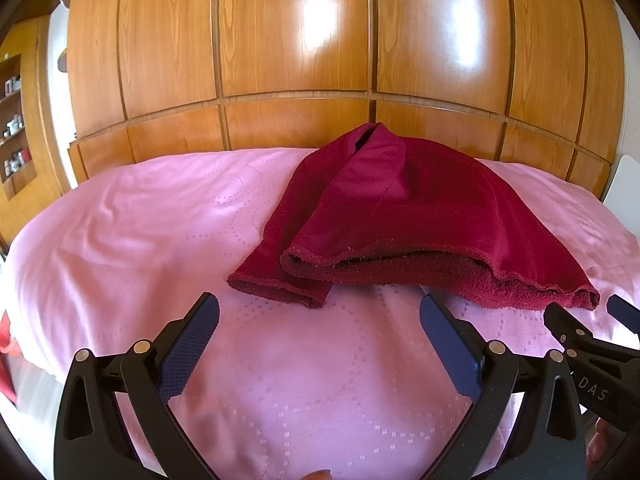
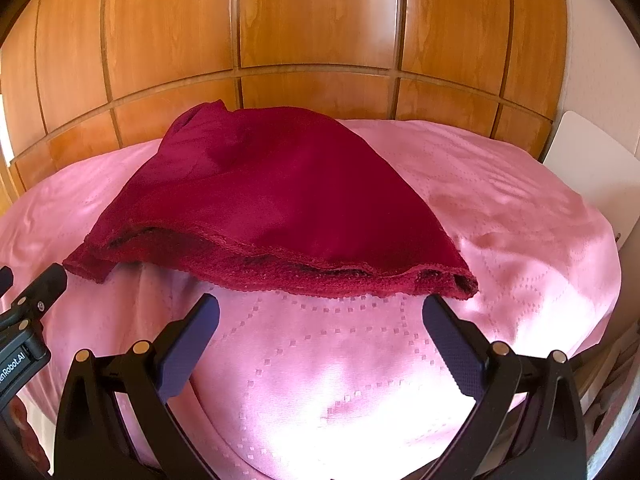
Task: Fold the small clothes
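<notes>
A dark red fleece garment lies partly folded on the pink bedspread, its hem facing me and one sleeve lying along its left side. It also shows in the right wrist view. My left gripper is open and empty, just short of the hem. My right gripper is open and empty, its right finger close under the hem's right corner. The right gripper also appears at the right edge of the left wrist view.
A wooden panelled wardrobe stands behind the bed. A white board leans at the far right. Shelves with small items are at the far left. The left gripper's body shows at the left of the right wrist view.
</notes>
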Demonstrator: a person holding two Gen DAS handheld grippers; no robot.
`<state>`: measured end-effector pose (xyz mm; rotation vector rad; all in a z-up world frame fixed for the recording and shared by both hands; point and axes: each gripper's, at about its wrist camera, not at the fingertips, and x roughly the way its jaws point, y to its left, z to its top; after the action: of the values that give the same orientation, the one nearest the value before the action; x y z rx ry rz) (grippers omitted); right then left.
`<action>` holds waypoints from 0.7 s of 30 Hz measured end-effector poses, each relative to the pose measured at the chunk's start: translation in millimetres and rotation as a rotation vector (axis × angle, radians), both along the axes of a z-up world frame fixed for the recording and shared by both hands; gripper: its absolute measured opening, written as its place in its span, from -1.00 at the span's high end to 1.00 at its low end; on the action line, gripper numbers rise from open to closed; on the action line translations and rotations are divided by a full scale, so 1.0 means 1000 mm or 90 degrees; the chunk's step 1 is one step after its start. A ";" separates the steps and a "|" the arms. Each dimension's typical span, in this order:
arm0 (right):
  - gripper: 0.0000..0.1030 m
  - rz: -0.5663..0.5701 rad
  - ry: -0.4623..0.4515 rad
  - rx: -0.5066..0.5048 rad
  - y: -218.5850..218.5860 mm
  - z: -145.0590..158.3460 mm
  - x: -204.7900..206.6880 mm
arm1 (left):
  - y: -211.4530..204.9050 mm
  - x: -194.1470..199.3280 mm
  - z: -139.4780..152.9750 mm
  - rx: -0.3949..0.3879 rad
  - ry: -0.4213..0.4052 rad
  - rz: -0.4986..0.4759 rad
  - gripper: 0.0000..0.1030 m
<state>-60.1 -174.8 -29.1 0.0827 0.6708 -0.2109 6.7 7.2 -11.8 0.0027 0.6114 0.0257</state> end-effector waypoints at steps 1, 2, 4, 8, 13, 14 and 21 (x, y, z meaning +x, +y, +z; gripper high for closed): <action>-0.96 0.000 -0.001 -0.001 0.000 0.000 0.000 | 0.000 -0.001 0.000 0.000 -0.001 0.001 -0.93; -0.96 0.001 -0.002 -0.002 0.001 0.001 0.000 | 0.001 -0.001 0.000 0.000 -0.003 0.001 -0.93; -0.96 0.001 -0.001 -0.002 0.002 0.001 0.000 | 0.001 -0.003 -0.001 0.000 -0.004 0.001 -0.93; -0.96 0.002 -0.002 -0.003 0.003 0.002 0.000 | 0.001 -0.004 -0.001 0.001 -0.006 0.002 -0.93; -0.96 0.003 -0.001 -0.004 0.004 0.003 0.000 | 0.002 -0.003 0.001 0.001 -0.003 0.003 -0.93; -0.96 0.004 0.000 -0.004 0.004 0.003 0.000 | 0.002 -0.003 0.001 0.001 -0.003 0.003 -0.93; -0.96 0.006 0.000 -0.005 0.005 0.003 0.000 | 0.004 -0.005 0.001 -0.003 0.001 0.007 -0.93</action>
<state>-59.8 -169.6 -26.5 0.0718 0.6702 -0.2048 1.8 11.5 -11.1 -0.0044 0.6131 0.0347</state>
